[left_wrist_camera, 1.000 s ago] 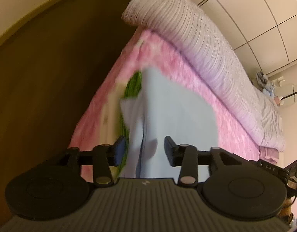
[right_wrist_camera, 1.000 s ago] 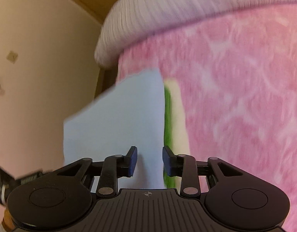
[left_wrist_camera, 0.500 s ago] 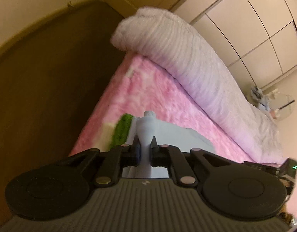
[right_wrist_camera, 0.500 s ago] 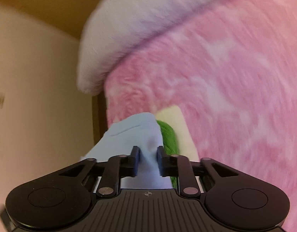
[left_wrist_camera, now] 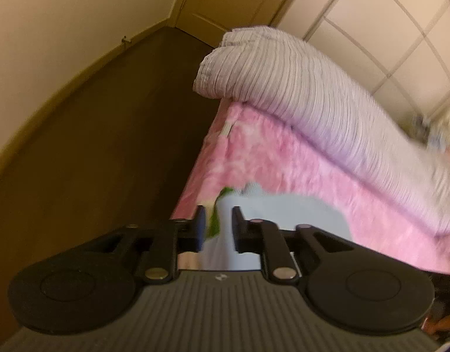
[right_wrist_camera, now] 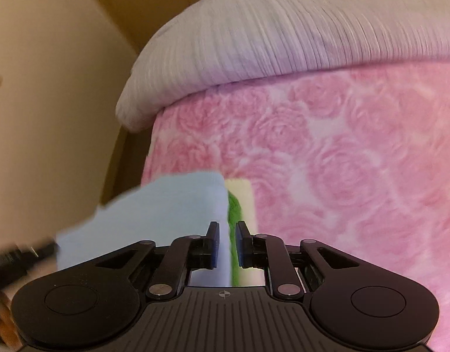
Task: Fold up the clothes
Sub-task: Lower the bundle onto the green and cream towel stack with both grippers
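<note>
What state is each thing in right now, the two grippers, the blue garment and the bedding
left gripper: shut on the light blue garment's edge.
right gripper: shut on another part of that garment.
light blue garment: pinched by both grippers, its far part over the pink blanket.
pink blanket: spread flat.
striped quilt: bundled along the far edge.

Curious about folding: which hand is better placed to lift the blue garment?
Probably right. Both have just been closing around the blue garment; right gripper looks cloth-filled, left gripper shows green patch beside it.
</note>
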`<state>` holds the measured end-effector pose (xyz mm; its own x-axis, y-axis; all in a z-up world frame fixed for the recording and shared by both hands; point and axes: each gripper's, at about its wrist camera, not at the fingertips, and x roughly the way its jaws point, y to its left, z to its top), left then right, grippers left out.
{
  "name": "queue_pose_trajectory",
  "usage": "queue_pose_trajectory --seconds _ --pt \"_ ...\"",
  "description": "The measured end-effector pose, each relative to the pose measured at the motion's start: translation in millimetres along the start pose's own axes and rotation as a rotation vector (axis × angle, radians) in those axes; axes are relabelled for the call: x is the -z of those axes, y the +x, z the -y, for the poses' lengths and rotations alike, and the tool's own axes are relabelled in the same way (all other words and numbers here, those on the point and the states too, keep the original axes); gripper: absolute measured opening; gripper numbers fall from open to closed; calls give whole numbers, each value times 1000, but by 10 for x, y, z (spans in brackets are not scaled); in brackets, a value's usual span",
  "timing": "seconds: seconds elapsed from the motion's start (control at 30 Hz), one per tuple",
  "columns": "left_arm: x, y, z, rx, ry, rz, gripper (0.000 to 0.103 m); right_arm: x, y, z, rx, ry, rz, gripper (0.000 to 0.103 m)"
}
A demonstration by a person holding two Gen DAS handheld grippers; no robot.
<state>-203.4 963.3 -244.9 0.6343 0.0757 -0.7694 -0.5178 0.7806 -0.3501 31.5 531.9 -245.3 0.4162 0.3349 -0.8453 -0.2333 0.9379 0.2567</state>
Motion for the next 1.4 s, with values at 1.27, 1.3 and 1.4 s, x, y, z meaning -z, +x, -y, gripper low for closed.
queue_pose_trajectory --seconds 1.27,1.3,1.4 --pt "1380 -30 620 -74 129 -199 2 1261 -191 -373 -109 -343 -181 15" --pt "1384 -65 654 -82 136 -196 2 1309 -129 -388 -93 -356 -191 15" --pt "1389 -190 762 -106 160 -185 3 1319 -222 -420 -77 -350 -170 15"
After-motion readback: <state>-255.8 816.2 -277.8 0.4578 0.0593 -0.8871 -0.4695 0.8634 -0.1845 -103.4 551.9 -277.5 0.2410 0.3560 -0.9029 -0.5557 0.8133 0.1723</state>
